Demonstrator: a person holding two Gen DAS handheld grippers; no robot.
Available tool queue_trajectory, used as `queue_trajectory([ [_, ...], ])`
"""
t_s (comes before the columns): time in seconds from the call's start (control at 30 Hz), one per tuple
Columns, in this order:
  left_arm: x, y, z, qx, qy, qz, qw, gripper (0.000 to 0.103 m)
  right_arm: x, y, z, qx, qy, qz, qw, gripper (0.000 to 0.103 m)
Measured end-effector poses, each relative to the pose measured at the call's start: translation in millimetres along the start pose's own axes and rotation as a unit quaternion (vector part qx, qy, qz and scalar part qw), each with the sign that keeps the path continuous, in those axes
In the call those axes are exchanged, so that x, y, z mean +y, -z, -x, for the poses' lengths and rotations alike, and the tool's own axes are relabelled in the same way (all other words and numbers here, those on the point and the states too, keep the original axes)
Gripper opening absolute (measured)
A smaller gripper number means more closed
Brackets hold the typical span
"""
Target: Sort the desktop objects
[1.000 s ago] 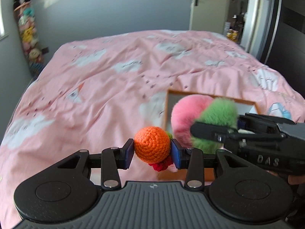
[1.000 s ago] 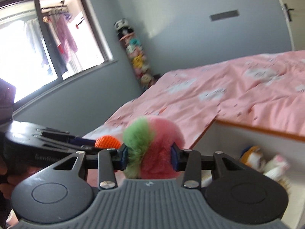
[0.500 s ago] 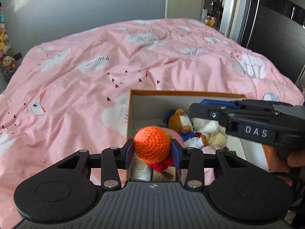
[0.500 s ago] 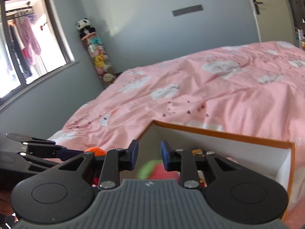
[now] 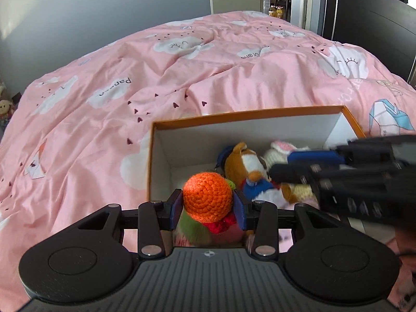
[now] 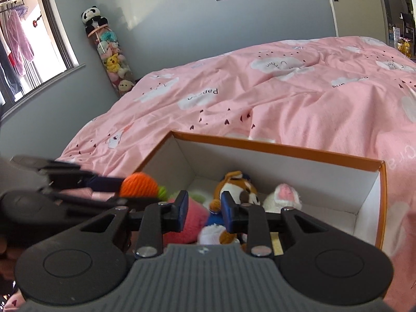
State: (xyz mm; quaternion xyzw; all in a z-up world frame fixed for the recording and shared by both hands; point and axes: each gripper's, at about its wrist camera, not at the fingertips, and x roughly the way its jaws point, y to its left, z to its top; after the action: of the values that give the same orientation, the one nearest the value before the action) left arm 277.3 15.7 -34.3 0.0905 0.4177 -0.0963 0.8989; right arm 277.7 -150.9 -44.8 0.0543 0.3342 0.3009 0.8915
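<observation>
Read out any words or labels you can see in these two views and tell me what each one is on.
"Papaya", upside down, on a white cloud of the pink duvet; same word in the right wrist view.
Second cloud word on the duvet: too distorted to read.
Large pale letters at the duvet's right edge: cut off, unreadable.
Right gripper: blurred, no readable label.

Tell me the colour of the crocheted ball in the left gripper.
Orange; the crocheted ball shows best in the left wrist view.

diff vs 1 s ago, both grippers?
Right gripper let go of the pink-green pompom, which now lies in the orange-rimmed box; its jaws are open and empty. Both grippers moved in over the box. Left gripper unchanged: shut on the orange crochet ball.
</observation>
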Motion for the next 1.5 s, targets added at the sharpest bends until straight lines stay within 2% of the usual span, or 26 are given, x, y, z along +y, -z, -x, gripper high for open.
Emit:
queue_trajectory([
  [0.27, -7.5, -8.3, -30.5, 0.026, 0.001, -0.009, 0.9996, 0.048, -13.6, 5.6, -5.8, 0.017, 0.023, -0.001, 1.000, 0.031],
  [0.63, -15.4, -9.0, -19.4, 0.022, -0.014, -0.010, 0.9996, 0.061, -14.0, 7.6, 6.0, 0.009, 0.025, 0.001, 1.000, 0.031],
  [0.97, -26.9, -2.5, 25.8, -0.012, -0.030, 0.011, 0.9994, 0.064, -3.6, 9.5, 37.3, -0.012, 0.022, 0.015, 1.000, 0.038],
  [1.13, -33.6, 3.4, 61.1, -0.047, -0.040, 0.032, 0.9976, 0.068, 2.6, 12.2, 61.3, -0.030, 0.024, 0.024, 0.999, 0.045],
  [1.37, -51.4, 25.3, 98.9, -0.087, -0.079, 0.061, 0.9912, 0.071, 11.3, 26.6, 92.5, -0.040, 0.029, 0.042, 0.998, 0.053],
  [1.5, -62.3, 43.2, 105.9, -0.093, -0.091, 0.078, 0.9884, 0.074, 13.7, 41.6, 100.5, -0.031, 0.043, 0.048, 0.997, 0.058],
])
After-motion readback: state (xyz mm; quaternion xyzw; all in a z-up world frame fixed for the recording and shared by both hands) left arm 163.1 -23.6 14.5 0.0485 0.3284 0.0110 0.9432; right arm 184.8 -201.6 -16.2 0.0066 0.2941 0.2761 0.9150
